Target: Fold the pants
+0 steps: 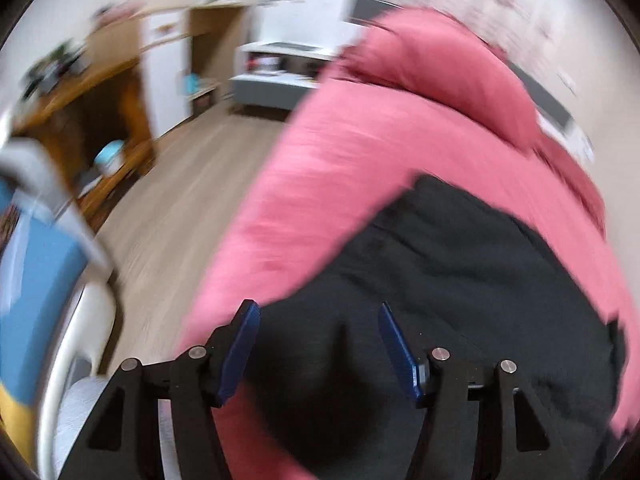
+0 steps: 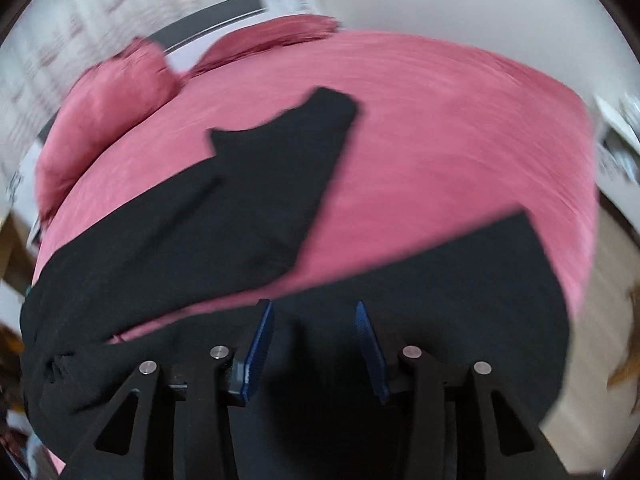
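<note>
Left tongs point(image 1: 316, 314) and right tongs point(image 2: 314, 310) both stand parted with nothing gripped, low in their frames above the black pants point(image 2: 240, 208). The pants lie spread on the pink bed point(image 2: 440, 140), legs reaching toward upper centre and right.

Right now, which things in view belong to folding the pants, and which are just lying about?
Part of the job:
black pants
pink bed cover under them
left gripper, open
right gripper, open

Just lying about:
pink pillows
wooden desk
white cabinet
</note>
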Demonstrator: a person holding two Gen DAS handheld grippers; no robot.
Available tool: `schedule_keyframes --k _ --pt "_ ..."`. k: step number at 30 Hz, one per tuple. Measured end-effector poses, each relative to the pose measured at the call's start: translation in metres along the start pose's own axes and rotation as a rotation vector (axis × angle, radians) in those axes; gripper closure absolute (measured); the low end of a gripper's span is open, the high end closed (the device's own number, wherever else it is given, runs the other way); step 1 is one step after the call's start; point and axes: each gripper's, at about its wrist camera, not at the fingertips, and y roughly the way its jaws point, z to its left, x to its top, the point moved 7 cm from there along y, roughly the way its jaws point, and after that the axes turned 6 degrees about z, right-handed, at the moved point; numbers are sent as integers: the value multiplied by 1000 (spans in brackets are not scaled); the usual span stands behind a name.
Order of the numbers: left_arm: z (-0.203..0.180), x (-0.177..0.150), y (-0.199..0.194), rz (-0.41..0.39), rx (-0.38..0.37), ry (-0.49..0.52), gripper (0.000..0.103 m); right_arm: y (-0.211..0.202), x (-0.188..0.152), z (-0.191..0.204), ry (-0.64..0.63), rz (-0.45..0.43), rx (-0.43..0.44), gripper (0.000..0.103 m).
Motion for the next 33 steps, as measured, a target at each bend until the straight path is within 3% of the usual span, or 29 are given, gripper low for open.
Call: schedule_keyframes --k 4,7,11,15,22,25,28,29,30,32,33 --pt "-79 -4 36 50 -46 185 40 21 16 51 -87 11 25 50" --pt "-133 -1 54 25 -82 296 40 32 24 72 -168 20 -3 45" --pt "-183 18 79 -52 -12 462 37 41 46 86 -248 5 -40 40" --pt "-210 38 113 -82 113 613 29 52 77 93 -274 -27 -117 39" --pt "-226 85 122 -131 120 698 27 101 136 115 -312 -14 -210 38" --pt "-238 106 133 -188 152 776 8 129 160 123 -313 -1 -253 38" --pt "-249 112 145 -205 182 862 1 150 169 118 -328 41 -334 40" --pt "-252 113 149 -209 185 888 0 153 171 114 -324 51 -350 50" --pt "-255 114 151 -227 189 906 0 153 175 108 -315 55 -334 71" --pt "-258 117 154 -256 189 909 3 145 183 96 -291 50 -282 92" --pt "-260 119 157 -257 183 906 27 135 187 89 -274 30 -266 92"
